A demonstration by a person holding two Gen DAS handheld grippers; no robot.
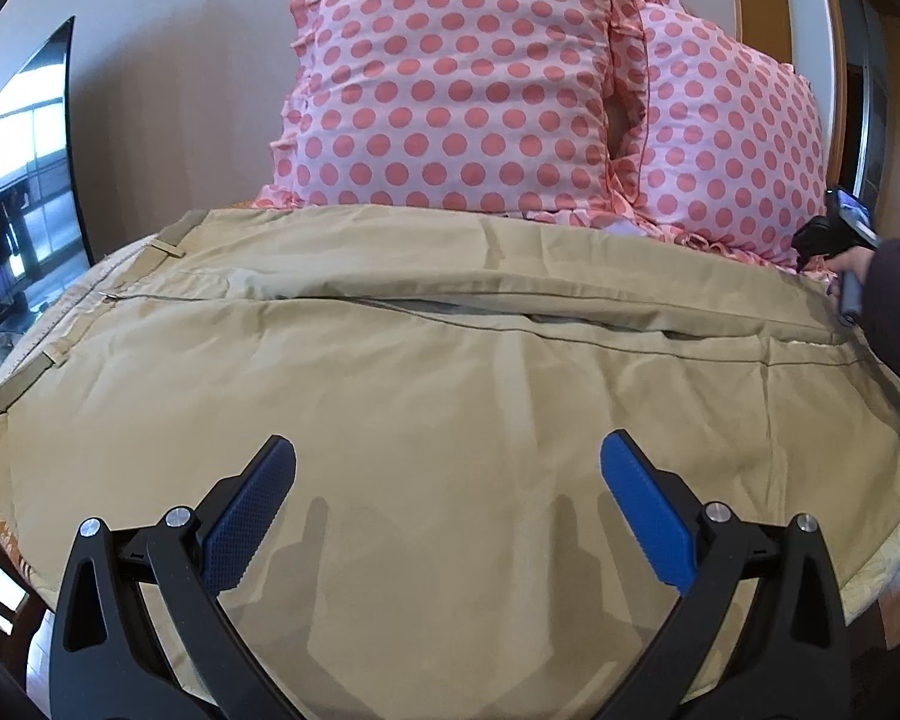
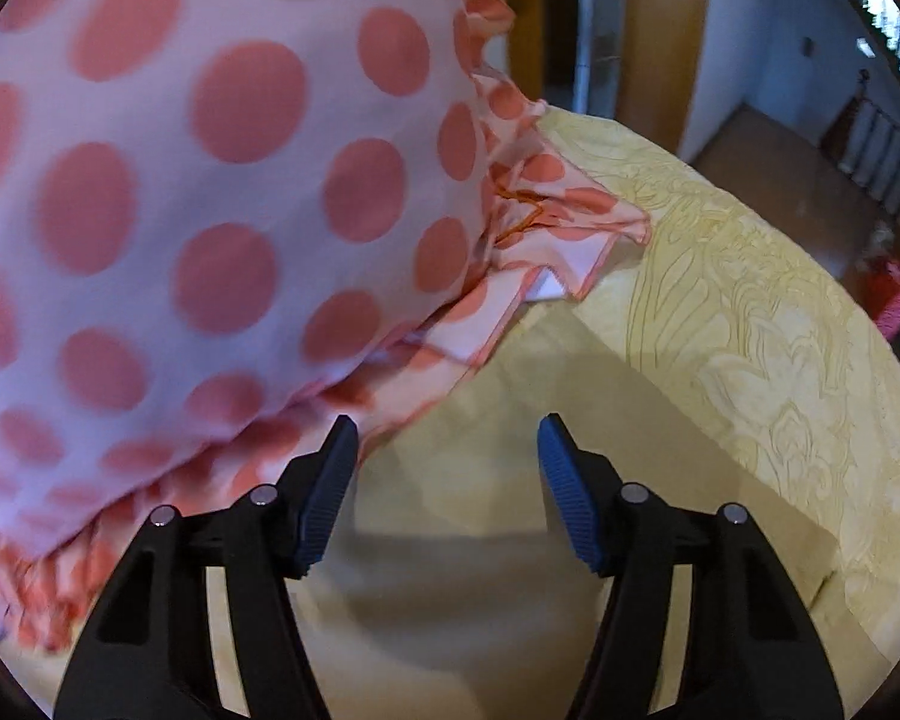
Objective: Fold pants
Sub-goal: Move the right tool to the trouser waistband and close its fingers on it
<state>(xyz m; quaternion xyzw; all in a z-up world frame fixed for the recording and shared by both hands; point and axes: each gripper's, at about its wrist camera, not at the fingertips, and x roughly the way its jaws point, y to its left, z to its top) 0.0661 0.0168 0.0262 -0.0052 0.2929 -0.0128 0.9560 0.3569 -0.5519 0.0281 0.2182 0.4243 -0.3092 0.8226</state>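
Khaki pants [image 1: 426, 360] lie spread flat across the bed, waistband with belt loops at the left, legs running right. My left gripper [image 1: 447, 462] is open and empty, hovering just above the near pant leg. My right gripper [image 2: 447, 438] is open and empty, above pale fabric beside the polka-dot pillow; in the left wrist view it shows as a hand-held tool [image 1: 840, 240] at the pants' far right end. I cannot tell whether the fabric under it is pants or bedspread.
Two pink pillows with coral dots [image 1: 462, 90] stand against the wall behind the pants; one also fills the right wrist view [image 2: 180, 180]. A yellow embossed bedspread [image 2: 750, 312] covers the bed. A dark TV [image 1: 24, 180] stands left. A doorway and wooden floor [image 2: 768, 150] lie beyond the bed.
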